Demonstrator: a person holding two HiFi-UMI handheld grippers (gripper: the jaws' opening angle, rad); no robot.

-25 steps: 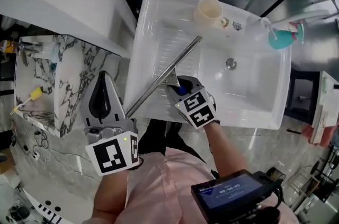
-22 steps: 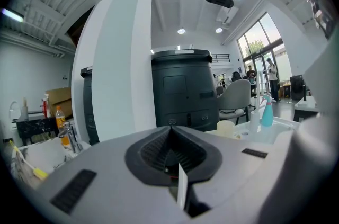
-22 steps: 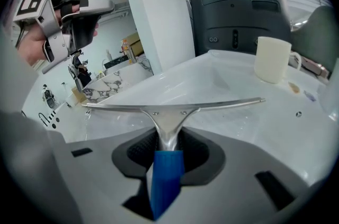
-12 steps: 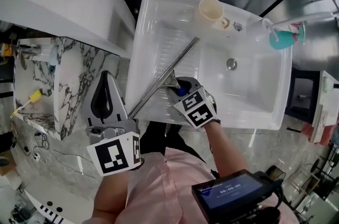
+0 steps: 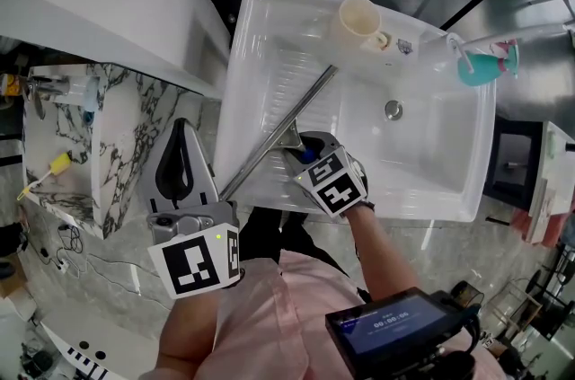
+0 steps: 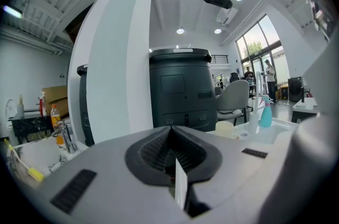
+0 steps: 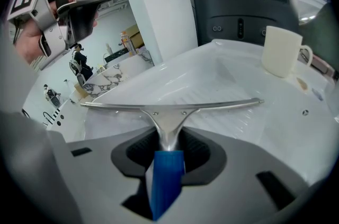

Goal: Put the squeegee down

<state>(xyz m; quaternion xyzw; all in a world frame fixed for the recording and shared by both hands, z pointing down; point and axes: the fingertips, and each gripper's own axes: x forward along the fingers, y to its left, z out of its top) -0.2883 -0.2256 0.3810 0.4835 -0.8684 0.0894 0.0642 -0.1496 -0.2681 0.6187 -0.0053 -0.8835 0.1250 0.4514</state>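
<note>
The squeegee [image 5: 278, 133] has a long metal blade and a blue handle [image 7: 165, 175]. Its blade [image 7: 175, 106] lies slantwise across the ribbed drainboard of the white sink [image 5: 247, 28]. My right gripper [image 5: 301, 152] stands at the sink's near edge and points steeply down. The blue handle is between its jaws, which are opening. The neck of the squeegee rises out of the right gripper [image 7: 169, 146]. My left gripper [image 5: 180, 131] hangs left of the sink over the floor. It is shut and empty, as the left gripper [image 6: 172, 135] shows in its own view.
A cream mug [image 5: 358, 17] stands on the sink's back rim, and a teal spray bottle [image 5: 481, 64] at its far right. The drain [image 5: 393, 110] lies in the basin. A marble counter [image 5: 117, 136] is at the left, and a dark bin [image 6: 177, 90] behind.
The far end of the squeegee's blade has shifted slightly toward me on the drainboard. Both hands stay almost where they were.
</note>
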